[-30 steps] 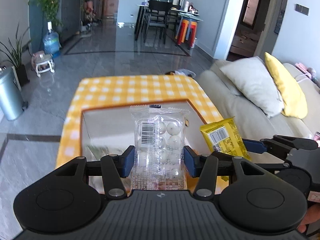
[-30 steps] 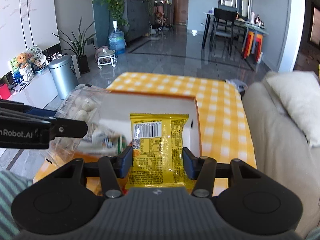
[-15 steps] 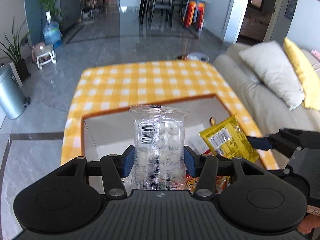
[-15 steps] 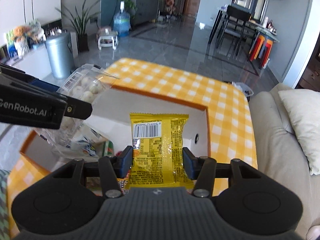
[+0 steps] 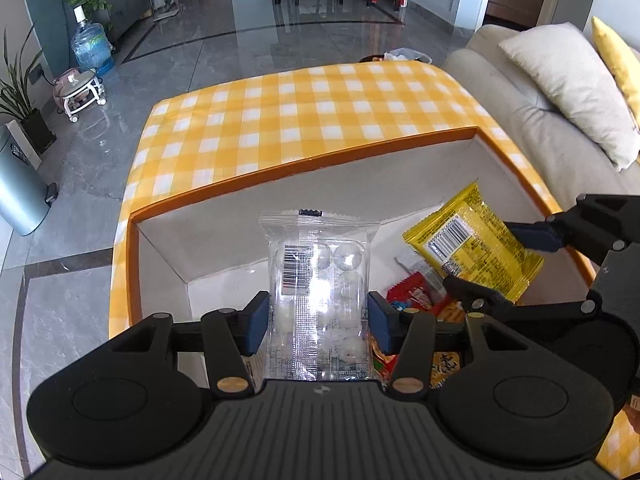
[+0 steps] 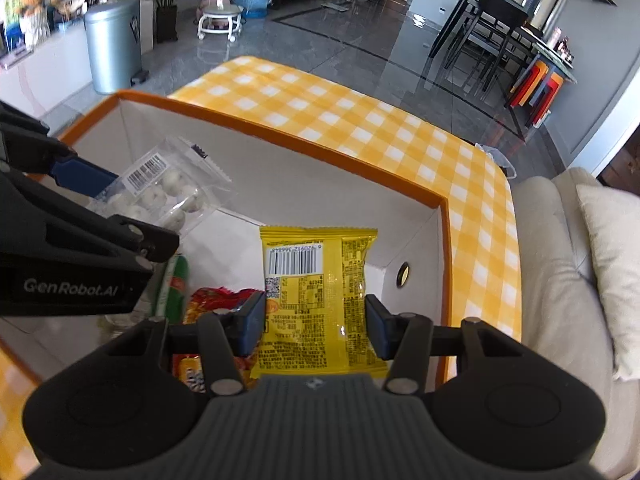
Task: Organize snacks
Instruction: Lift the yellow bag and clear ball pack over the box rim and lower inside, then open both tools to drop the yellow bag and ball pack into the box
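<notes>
the clear pack of white balls [image 5: 318,288] is clenched in the left tongs [image 5: 318,322] and the yellow packet [image 6: 320,300] in the right tongs [image 6: 315,324]. both now hang inside the rim of the orange-edged box [image 5: 304,164]; a second ago they were above and short of it. red wrappers [image 6: 218,300] already lie on its floor. the box sits on the checked worktop [image 5: 300,108]. release looks close.

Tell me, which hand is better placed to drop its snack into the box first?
Probably right: its yellow packet hangs over bare box floor, while the left's clear packet hangs nearer the wall.
</notes>
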The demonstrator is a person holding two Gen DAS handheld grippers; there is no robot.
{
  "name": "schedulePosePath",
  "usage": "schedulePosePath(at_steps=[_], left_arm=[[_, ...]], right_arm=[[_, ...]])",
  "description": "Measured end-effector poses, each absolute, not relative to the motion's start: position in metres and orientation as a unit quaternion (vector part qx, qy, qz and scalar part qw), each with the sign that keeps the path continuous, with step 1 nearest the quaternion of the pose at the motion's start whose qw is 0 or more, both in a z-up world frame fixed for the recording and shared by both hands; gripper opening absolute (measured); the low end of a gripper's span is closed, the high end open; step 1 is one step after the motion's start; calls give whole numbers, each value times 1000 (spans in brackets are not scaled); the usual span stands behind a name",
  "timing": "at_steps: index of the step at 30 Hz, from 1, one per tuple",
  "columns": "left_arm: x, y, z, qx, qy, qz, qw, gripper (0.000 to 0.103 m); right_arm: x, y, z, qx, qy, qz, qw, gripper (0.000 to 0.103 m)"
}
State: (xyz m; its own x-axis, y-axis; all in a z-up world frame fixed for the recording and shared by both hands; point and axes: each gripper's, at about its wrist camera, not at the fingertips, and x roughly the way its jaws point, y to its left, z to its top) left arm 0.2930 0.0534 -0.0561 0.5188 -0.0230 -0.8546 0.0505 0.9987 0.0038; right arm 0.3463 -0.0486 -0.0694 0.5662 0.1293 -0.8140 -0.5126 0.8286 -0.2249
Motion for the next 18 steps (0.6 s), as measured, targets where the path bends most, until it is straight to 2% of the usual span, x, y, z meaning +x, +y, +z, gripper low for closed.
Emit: schedulePosePath(at_steps=[18], left_arm=[[308, 52, -86, 33, 536, 0, 843, 62]], right_arm=[[368, -40, -94, -272, 468, 170, 823, 51]])
